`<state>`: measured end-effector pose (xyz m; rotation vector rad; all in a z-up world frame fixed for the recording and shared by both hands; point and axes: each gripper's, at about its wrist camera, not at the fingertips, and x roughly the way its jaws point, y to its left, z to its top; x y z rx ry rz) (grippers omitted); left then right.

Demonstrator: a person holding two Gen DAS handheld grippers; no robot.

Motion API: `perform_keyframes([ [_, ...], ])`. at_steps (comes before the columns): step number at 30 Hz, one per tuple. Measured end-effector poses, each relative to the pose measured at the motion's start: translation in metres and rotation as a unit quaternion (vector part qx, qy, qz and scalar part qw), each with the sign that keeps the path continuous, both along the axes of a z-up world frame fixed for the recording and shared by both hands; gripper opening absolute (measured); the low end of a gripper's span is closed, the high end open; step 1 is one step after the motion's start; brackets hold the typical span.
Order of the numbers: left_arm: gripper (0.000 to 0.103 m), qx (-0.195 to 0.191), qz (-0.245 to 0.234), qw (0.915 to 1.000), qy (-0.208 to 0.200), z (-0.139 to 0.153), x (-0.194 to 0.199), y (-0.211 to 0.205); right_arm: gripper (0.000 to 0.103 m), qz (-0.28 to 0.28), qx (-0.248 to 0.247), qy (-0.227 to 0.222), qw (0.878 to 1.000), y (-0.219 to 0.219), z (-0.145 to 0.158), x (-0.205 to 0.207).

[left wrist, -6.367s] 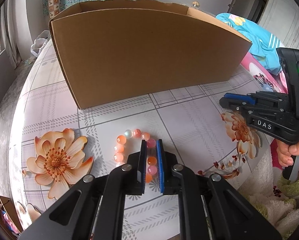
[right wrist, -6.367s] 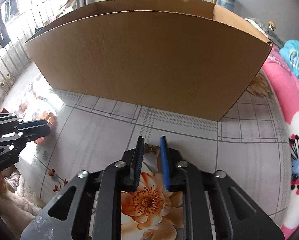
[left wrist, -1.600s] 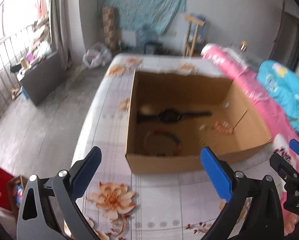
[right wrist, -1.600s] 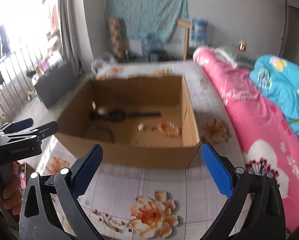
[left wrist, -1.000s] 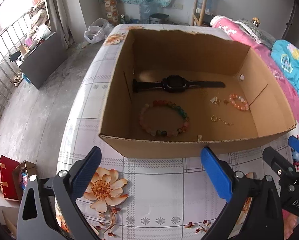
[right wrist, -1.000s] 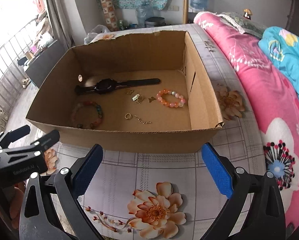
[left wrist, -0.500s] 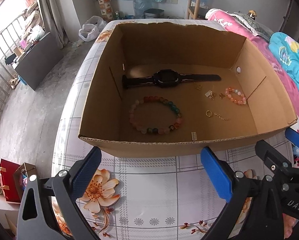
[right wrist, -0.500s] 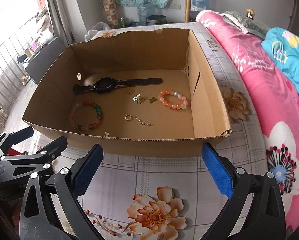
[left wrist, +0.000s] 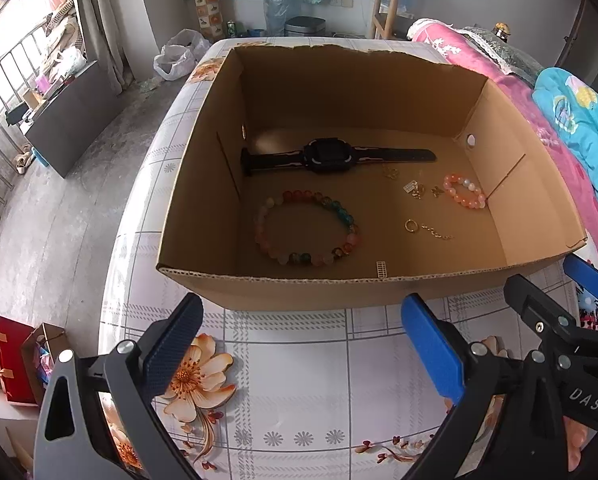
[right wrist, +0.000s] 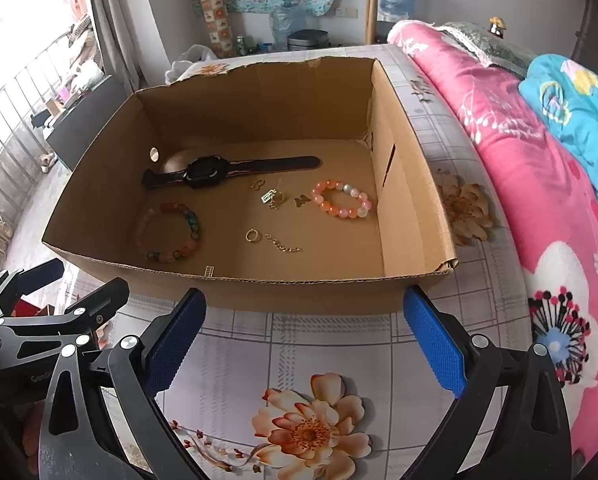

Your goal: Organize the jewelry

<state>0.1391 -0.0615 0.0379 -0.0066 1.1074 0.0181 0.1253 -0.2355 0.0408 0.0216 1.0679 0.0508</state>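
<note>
An open cardboard box [left wrist: 283,284] [right wrist: 327,294] stands on the flowered table. Inside lie a black watch [left wrist: 331,156] [right wrist: 207,170], a multicoloured bead bracelet [left wrist: 307,228] [right wrist: 167,232], a pink-orange bead bracelet [left wrist: 465,192] [right wrist: 341,198], a gold ring [left wrist: 411,225] [right wrist: 252,235], a short gold chain [left wrist: 437,233] [right wrist: 285,245] and small gold charms [left wrist: 415,190] [right wrist: 273,196]. My left gripper [left wrist: 299,346] hangs open above the table before the box, empty. My right gripper [right wrist: 303,334] is open too and holds nothing.
A pink flowered quilt [right wrist: 539,184] and a blue blanket [right wrist: 575,104] lie to the right of the box. The table edge [left wrist: 111,280] drops to the floor on the left, where a dark cabinet [left wrist: 65,120] and bags [left wrist: 15,360] stand.
Both grippers went from shut low on the table to open and raised above the box front. The pink-orange bracelet and a small charm now lie inside. In the last second, both views crept closer.
</note>
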Motion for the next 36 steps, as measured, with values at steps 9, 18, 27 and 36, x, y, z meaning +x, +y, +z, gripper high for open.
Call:
perform_keyframes([
  [9, 0.097, -0.003, -0.003, 1.0, -0.001, 0.0018, -0.0009, -0.0001, 0.095, -0.002, -0.003, -0.001, 1.0, -0.0009, 0.0017, -0.0008],
  [18, 0.097, -0.005, -0.004, 1.0, -0.002, 0.0026, -0.0026, -0.0002, 0.095, -0.004, -0.005, -0.001, 1.0, -0.0003, 0.0024, -0.0024],
  [27, 0.097, -0.007, -0.005, 1.0, 0.0, 0.0034, -0.0042, 0.0001, 0.095, -0.004, -0.007, -0.001, 1.0, 0.0, 0.0036, -0.0033],
  [36, 0.097, -0.008, -0.004, 1.0, 0.003, 0.0028, -0.0044, -0.0003, 0.095, -0.005, -0.012, 0.0, 1.0, 0.0007, 0.0024, -0.0036],
])
